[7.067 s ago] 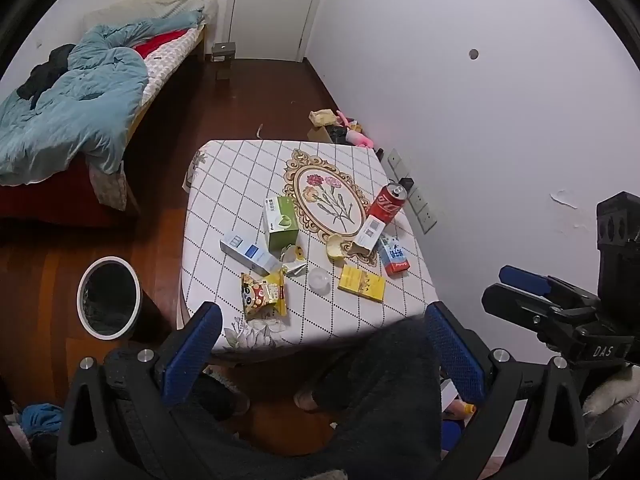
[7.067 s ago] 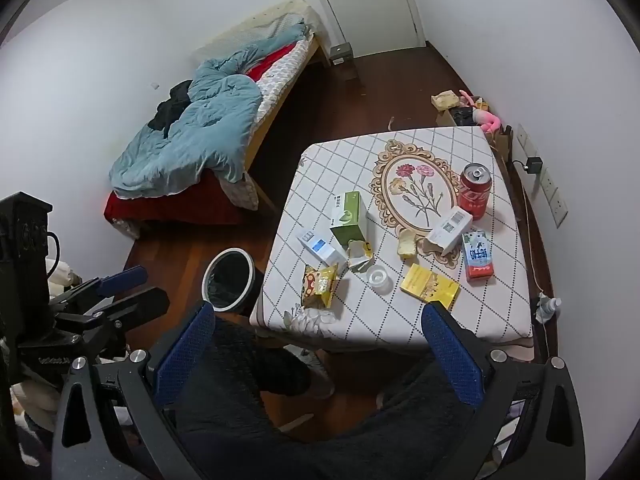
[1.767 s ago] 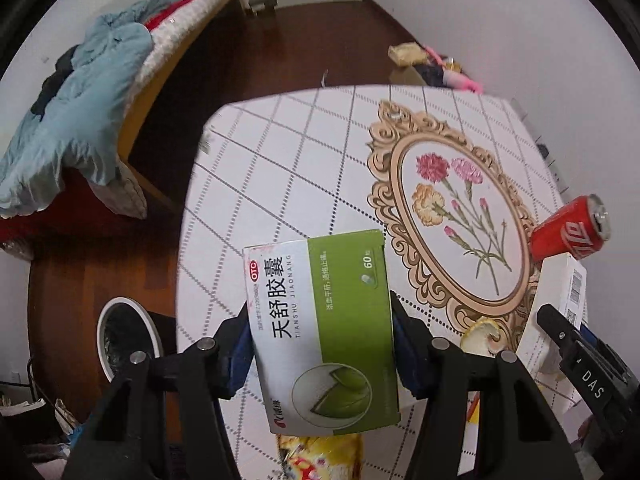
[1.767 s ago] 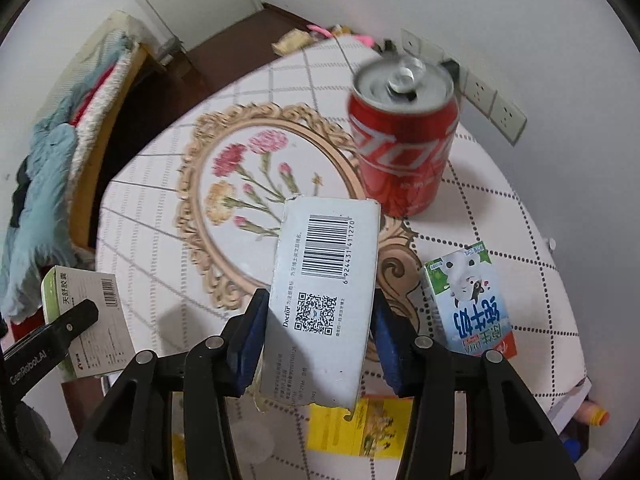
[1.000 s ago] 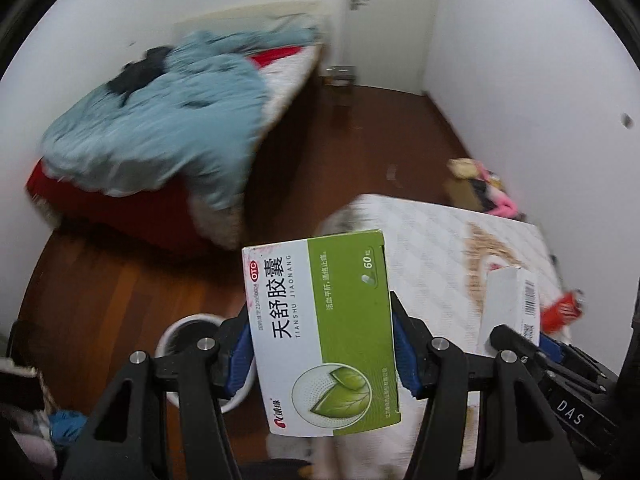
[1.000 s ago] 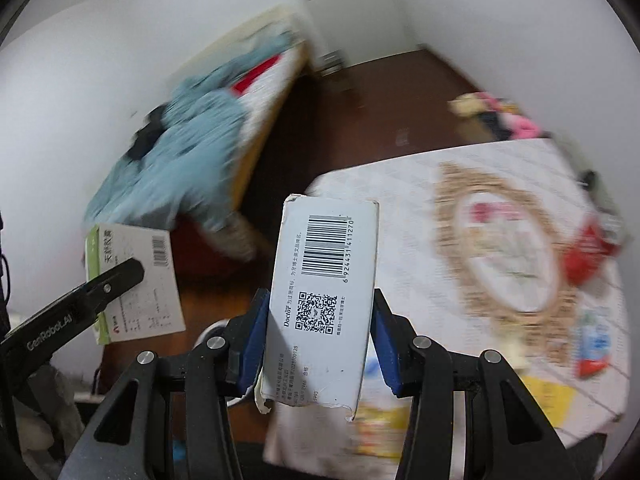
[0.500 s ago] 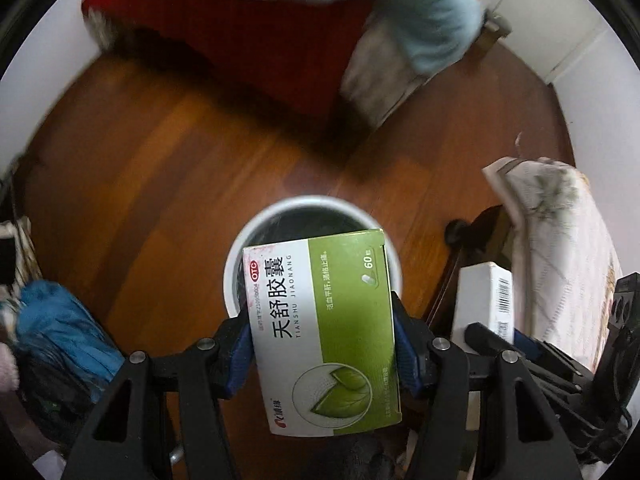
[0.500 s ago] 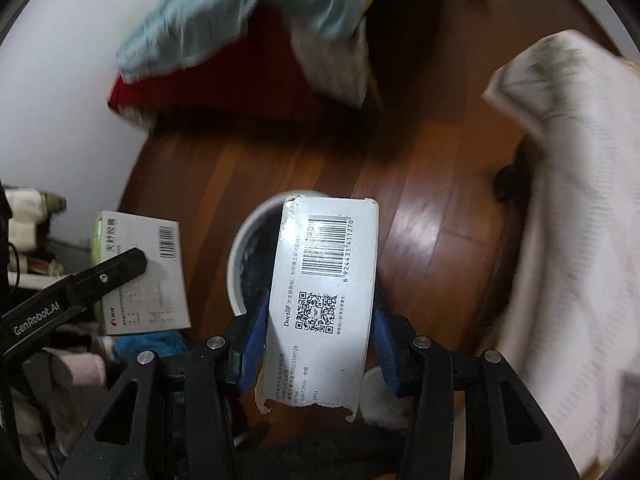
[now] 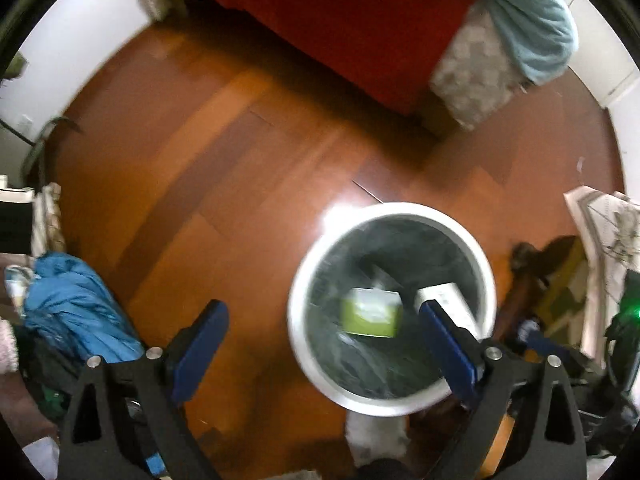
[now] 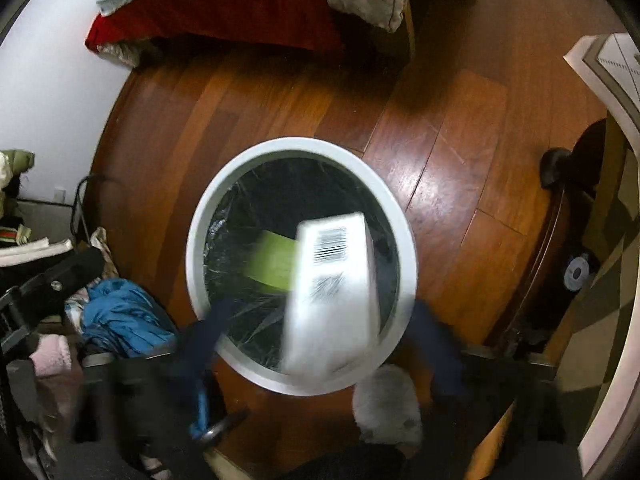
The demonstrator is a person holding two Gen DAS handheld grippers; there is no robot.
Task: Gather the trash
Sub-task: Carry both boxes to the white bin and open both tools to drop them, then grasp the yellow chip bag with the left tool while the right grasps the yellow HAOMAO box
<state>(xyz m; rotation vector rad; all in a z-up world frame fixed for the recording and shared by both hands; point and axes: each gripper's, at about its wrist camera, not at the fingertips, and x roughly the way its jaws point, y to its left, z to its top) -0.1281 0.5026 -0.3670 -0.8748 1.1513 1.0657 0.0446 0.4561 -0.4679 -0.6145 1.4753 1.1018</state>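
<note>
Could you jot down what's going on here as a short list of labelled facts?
Place: wooden floor beside a bed
Bin: round white trash bin, dark liner
Green box: inside the bin
White box: dropping into the bin, blurred
Left gripper: jaws opening, nothing between them
Right gripper: jaws opening, white box released

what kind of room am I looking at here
Most likely a bedroom in a home. A bed with a red base and a light blue blanket stands on a wood floor, and clothes lie piled by the wall near a white trash bin.
</note>
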